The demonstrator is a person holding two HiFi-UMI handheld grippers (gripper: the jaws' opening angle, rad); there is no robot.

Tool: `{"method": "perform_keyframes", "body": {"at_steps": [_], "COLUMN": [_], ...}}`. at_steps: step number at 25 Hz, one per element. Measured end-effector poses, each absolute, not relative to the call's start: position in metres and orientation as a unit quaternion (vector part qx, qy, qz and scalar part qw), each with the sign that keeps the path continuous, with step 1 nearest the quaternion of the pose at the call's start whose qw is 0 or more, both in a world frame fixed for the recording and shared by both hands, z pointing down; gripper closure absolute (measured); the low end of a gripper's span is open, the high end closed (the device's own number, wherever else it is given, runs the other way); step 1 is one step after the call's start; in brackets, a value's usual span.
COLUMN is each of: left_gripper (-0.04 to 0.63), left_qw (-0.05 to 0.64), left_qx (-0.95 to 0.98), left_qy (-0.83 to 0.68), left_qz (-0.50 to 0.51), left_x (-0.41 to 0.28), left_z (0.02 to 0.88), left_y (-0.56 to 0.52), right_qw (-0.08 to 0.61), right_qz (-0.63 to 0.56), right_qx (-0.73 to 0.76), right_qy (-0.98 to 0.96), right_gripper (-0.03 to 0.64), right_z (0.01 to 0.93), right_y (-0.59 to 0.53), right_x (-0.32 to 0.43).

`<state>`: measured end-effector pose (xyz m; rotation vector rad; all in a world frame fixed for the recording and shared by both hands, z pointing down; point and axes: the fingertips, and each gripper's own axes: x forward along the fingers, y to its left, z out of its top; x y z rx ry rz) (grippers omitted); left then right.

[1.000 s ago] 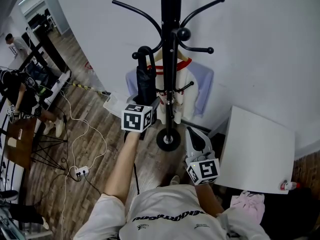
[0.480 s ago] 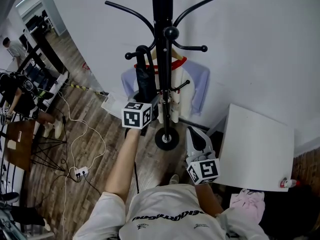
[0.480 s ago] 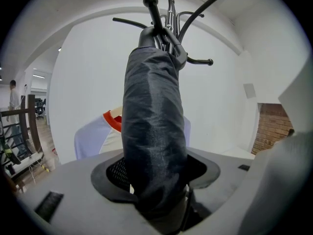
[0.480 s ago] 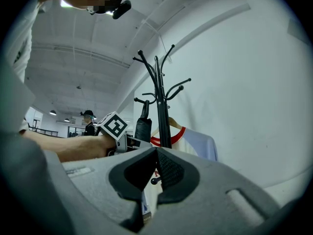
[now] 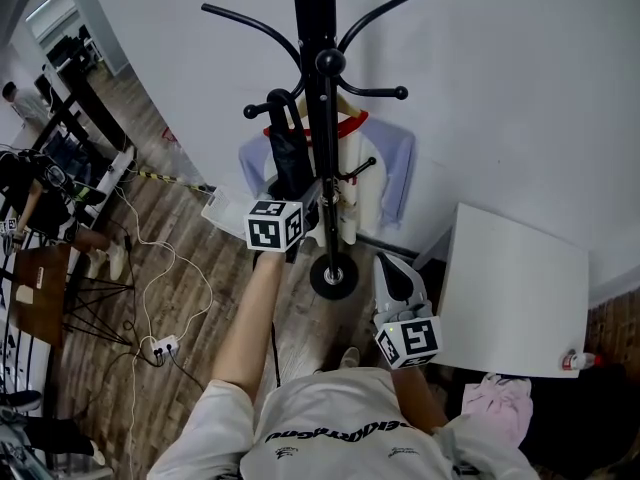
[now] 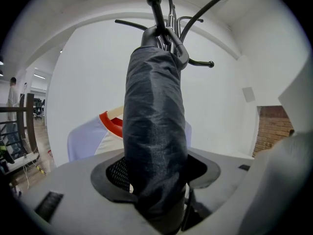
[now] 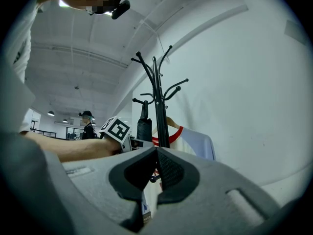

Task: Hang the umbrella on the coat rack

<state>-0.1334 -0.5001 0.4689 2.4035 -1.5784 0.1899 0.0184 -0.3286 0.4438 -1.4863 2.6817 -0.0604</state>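
The left gripper (image 5: 297,210) was closed on the folded black umbrella (image 5: 289,158), its jaws standing quite wide around the fabric. The umbrella hung upright at 9 o'clock of the coat rack (image 5: 318,118) pole, and its curved handle lay over a lower hook (image 5: 256,110). The right gripper (image 5: 391,270), at 3 o'clock of the rack's base (image 5: 333,276), had its jaws together and was empty.

The floor (image 5: 190,268) is of brown wooden planks. On it stands the black coat rack (image 5: 320,128) on its round base (image 5: 334,276). A white power strip (image 5: 160,345) and thin cables (image 5: 146,286) lie on the planks further left. On the rack hang a dark umbrella (image 5: 291,160) and a pale shirt (image 5: 385,173). A white table (image 5: 510,298) stands just right of the rack.
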Motion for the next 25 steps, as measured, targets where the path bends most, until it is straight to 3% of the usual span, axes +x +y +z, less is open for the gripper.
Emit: {"method": "perform_keyframes", "body": {"at_steps": [25], "left_gripper": [0.295], "left_qw": [0.142], "left_qx": [0.827], "left_qy": [-0.543], "left_qz": [0.027], "left_x": [-0.129], "left_z": [0.471], "left_y": [-0.507], "right_qw": [0.032], "right_qz": [-0.013], "right_qx": [-0.497], "right_qy": [0.867], "right_gripper": [0.617], "right_z": [0.443], "right_y": [-0.311], "right_x": [0.025]}}
